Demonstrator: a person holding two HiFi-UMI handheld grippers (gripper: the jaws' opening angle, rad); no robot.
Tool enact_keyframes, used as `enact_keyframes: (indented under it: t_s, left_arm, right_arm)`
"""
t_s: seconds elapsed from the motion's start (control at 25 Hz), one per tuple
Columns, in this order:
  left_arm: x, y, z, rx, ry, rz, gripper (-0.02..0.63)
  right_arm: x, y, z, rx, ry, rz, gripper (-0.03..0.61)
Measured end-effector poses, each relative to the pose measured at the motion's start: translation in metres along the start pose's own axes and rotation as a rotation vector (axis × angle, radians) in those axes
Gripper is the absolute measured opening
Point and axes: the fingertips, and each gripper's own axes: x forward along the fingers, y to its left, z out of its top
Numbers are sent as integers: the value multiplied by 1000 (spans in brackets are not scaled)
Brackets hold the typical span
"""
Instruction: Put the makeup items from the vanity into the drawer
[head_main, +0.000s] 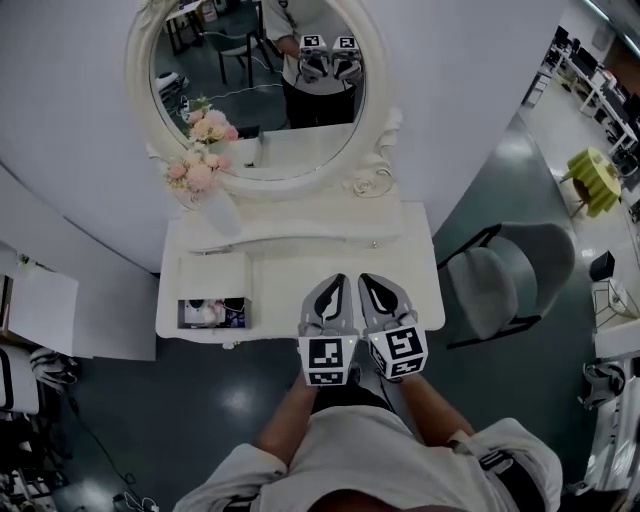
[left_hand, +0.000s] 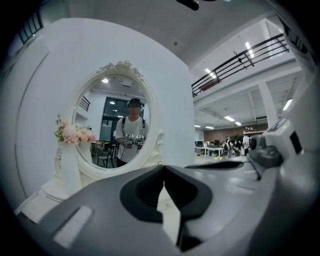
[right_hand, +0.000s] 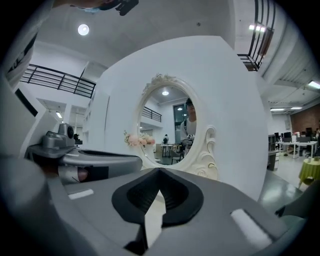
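My left gripper (head_main: 335, 285) and right gripper (head_main: 369, 284) hover side by side over the front of the white vanity top (head_main: 290, 275), both shut and empty. In the left gripper view the jaws (left_hand: 163, 170) meet with nothing between them. The right gripper view shows the same for its jaws (right_hand: 160, 172). A small open box (head_main: 214, 313) with several small makeup items stands at the vanity's front left corner, well left of both grippers. Behind it lies a white square lid or box (head_main: 213, 274). I cannot make out a drawer.
An oval mirror (head_main: 258, 90) in an ornate white frame stands at the back and reflects the person and both grippers. A white vase of pink flowers (head_main: 200, 180) stands at the back left. A grey chair (head_main: 510, 280) is to the right of the vanity.
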Motion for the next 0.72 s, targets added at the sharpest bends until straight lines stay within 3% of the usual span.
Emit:
enact_keyframes:
  t_s: [0.12,0.28,0.44,0.72]
  left_arm:
    - [-8,1,5,37,1,-7,3]
    - [-18,13,8,5,2,-17,3]
    - [-31,22,18,33,-26,-40,3]
    - [-42,38,5,24,2,-60,3]
  right_arm:
    - [-6,10,7,14,-13,-2,-2]
    - [-4,26,14,23,-24,-9,-2]
    - [-9,41,17,36,-33,-28,-2]
    - [-14,56,22,35,-48,-48,-2]
